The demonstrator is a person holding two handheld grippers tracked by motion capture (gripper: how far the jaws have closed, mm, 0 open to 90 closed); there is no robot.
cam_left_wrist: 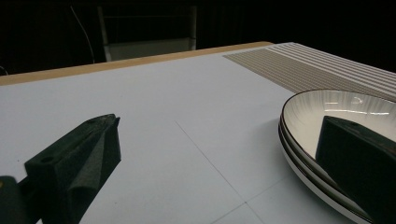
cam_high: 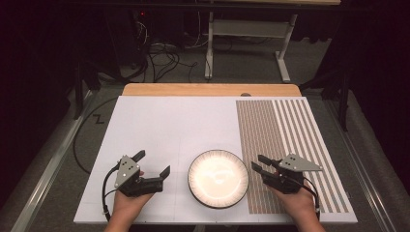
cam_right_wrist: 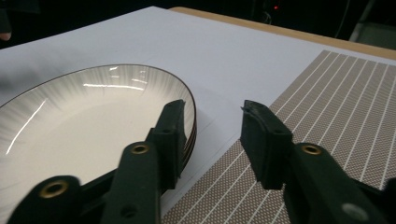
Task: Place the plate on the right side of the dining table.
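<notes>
Flanking the plates [cam_high: 218, 178], both tools gape; gripper views reveal stacked rims.

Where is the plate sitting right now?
In the high view, the plate sits near the table's front edge, between the left tool and right tool, beside the striped mat.

A stack of plates [cam_high: 218, 178] sits on the table [cam_high: 159, 125] near its front edge, about midway between the left and right edges. The left gripper [cam_high: 153, 164] is just left of it and the right gripper [cam_high: 259, 162] just right, beside the rim. A striped mat [cam_high: 290, 130] covers the table's right side, running from front edge to back.
</notes>
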